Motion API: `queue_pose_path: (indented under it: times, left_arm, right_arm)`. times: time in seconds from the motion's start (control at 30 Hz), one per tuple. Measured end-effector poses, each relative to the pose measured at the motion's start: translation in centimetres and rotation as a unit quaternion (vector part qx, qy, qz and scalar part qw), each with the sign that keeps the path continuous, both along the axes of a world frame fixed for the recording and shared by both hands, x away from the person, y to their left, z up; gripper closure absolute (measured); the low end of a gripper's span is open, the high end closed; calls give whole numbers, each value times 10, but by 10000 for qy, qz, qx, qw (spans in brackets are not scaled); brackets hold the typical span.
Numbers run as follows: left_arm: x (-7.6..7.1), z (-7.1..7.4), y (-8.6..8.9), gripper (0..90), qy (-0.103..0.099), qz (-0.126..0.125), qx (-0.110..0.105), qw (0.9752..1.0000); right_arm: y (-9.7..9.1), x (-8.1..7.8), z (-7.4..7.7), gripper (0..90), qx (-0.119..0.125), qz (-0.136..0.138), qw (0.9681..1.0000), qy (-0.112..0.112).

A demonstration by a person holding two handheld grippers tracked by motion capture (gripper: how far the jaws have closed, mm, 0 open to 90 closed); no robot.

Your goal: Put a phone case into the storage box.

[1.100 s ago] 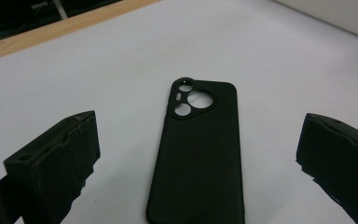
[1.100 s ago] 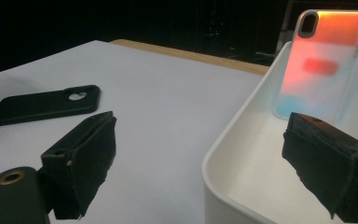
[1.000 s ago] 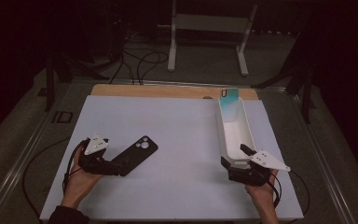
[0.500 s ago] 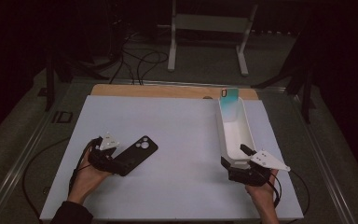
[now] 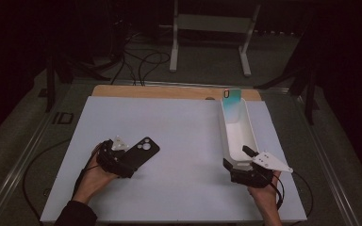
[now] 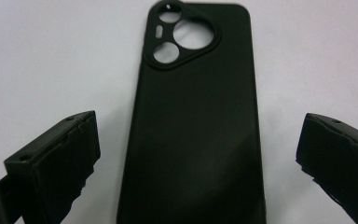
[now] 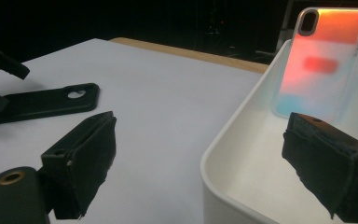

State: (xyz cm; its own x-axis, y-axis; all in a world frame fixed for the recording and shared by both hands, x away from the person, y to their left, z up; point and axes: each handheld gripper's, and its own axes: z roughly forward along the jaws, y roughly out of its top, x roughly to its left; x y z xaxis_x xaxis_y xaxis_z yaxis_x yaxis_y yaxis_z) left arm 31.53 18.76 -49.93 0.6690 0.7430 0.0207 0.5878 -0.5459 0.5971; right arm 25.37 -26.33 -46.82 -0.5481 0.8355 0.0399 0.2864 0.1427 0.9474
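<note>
A black phone case [image 5: 141,151] lies flat on the white table sheet [image 5: 184,141], camera cutout at its far end. My left gripper [image 5: 120,162] is open, and its jaws stand on either side of the case's near half [image 6: 196,126] without touching it. A colourful translucent phone case [image 5: 232,96] leans upright against the far end of a long white tray [image 5: 226,136]. My right gripper [image 5: 239,165] is open at the tray's near end. In the right gripper view, the tray's near corner [image 7: 223,154] lies between the jaws, and the colourful case [image 7: 324,60] stands beyond.
A wooden board edge [image 5: 169,92] runs along the far side of the sheet. Cables [image 5: 141,61] and a white stand [image 5: 207,28] lie on the floor behind the table. The sheet between the two grippers is bare.
My left gripper has moved to the right along the table, so its jaws now straddle the near half of the black case. The right gripper and tray have not moved.
</note>
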Motion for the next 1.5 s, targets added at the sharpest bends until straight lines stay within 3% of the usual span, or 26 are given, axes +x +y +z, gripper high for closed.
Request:
queue_pose_path:
  times: [0.2, 0.27, 0.37, 0.53, 0.73, 1.0, 1.1, 1.5]
  left_arm:
    - [3, -6, -2, 0, 166, 8, 59, 9998]
    - [4, -8, -3, 15, 168, 58, 140, 9997]
    - [5, -11, -4, 58, 240, 76, 97, 9996]
    - [6, -14, -5, 61, 279, 107, 182, 9994]
    - [8, -18, -1, 61, 375, 167, 106, 9991]
    - [9, -19, -1, 65, 420, 183, 91, 9989]
    - [9, -17, 1, 115, 424, 218, 68, 9988]
    - [7, -15, 1, 159, 363, 222, 92, 9991]
  right_arm:
    - [0, 0, 0, 98, -6, 9, 10000, 3]
    - [0, 0, 0, 98, -7, 5, 10000, 3]
    - [0, 0, 0, 99, -10, 3, 10000, -1]
    - [0, 0, 0, 98, -10, 1, 10000, -2]
    - [0, 0, -1, 98, -27, -2, 10000, -2]
    - [2, 0, -2, 98, -48, 20, 10000, 26]
    - [3, 1, -2, 98, -52, 33, 10000, 27]
    - [4, 1, -1, 99, -38, 41, 10000, 41]
